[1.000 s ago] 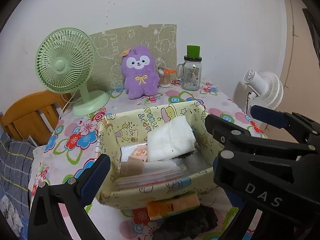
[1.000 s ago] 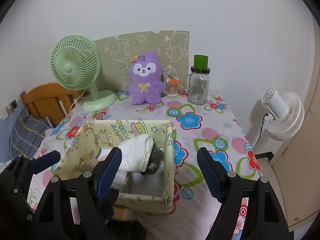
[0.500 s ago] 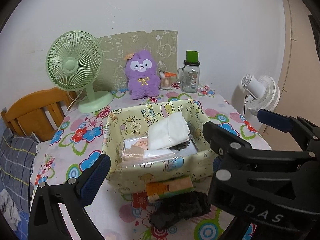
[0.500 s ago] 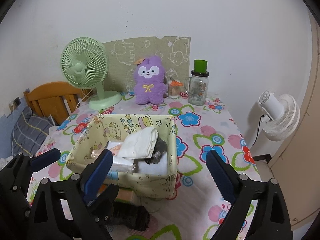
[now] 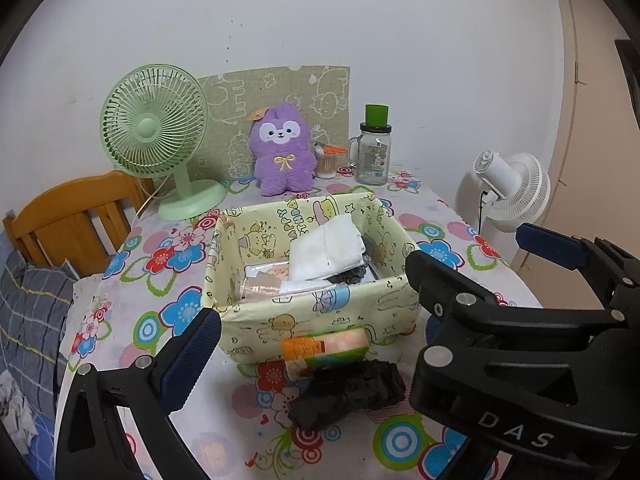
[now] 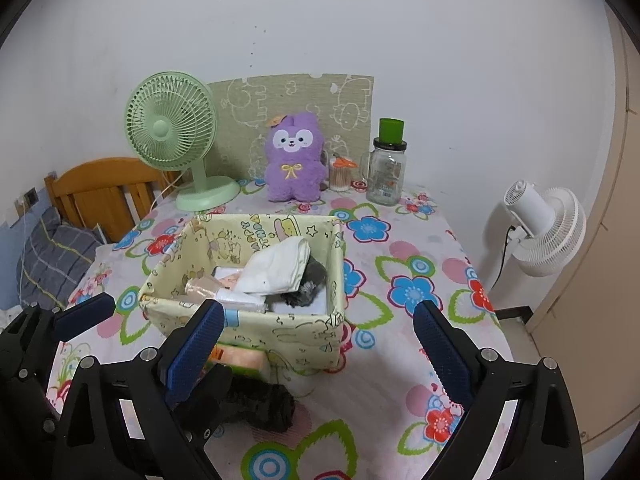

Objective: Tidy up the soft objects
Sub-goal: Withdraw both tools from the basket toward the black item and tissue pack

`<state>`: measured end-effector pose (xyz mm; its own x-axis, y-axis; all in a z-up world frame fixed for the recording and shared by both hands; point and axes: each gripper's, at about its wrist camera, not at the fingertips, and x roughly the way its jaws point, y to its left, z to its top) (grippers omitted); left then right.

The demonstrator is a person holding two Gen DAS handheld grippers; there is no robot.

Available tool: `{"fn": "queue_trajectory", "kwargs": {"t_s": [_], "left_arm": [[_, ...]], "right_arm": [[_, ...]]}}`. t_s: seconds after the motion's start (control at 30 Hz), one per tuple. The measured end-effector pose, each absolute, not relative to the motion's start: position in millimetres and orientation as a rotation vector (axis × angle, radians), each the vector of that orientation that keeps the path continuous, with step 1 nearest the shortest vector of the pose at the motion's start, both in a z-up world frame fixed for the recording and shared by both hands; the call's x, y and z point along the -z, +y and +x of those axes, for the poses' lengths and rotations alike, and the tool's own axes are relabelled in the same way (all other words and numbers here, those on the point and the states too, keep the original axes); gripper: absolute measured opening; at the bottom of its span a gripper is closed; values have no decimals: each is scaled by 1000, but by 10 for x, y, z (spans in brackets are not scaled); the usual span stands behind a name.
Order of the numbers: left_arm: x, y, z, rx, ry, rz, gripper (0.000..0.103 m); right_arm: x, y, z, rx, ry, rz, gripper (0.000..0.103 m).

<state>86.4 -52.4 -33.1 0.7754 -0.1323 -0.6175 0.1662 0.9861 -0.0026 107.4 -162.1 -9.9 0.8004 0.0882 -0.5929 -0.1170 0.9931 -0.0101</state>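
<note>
A yellow cartoon-print fabric box (image 5: 320, 320) (image 6: 256, 332) sits mid-table holding a white folded cloth (image 5: 328, 250) (image 6: 276, 268), a dark cloth and clear packets. An orange-green packet (image 5: 324, 350) (image 6: 240, 358) and a black fuzzy cloth (image 5: 348, 394) (image 6: 260, 402) lie on the table in front of the box. A purple plush (image 5: 282, 150) (image 6: 294, 160) stands at the back. My left gripper (image 5: 308, 344) and right gripper (image 6: 316, 348) are both open and empty, held back above the near table edge.
A green desk fan (image 5: 160, 140) stands back left, a glass jar with a green lid (image 5: 374, 152) and a cotton-swab cup (image 5: 326, 160) back right. A wooden headboard (image 5: 68, 216) is left of the table, a white fan (image 5: 508, 188) right of it.
Both grippers have pulled back and up from the box. The orange-green packet and black cloth in front of the box have come into fuller view.
</note>
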Motion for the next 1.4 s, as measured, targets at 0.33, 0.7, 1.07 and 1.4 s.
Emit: {"fn": "queue_trajectory", "kwargs": {"t_s": [0.33, 0.7, 1.07, 1.4], "left_arm": [[374, -529, 699, 156, 665, 41, 103], [437, -588, 559, 165, 668, 46, 103], [642, -670, 518, 151, 697, 59, 103], [829, -764, 578, 169, 736, 78, 103]], "right_arm": [[108, -1637, 885, -118, 626, -43, 97], [195, -1708, 748, -162, 644, -16, 97], [387, -1824, 709, -162, 664, 12, 97], [561, -1894, 734, -165, 690, 6, 97]]}}
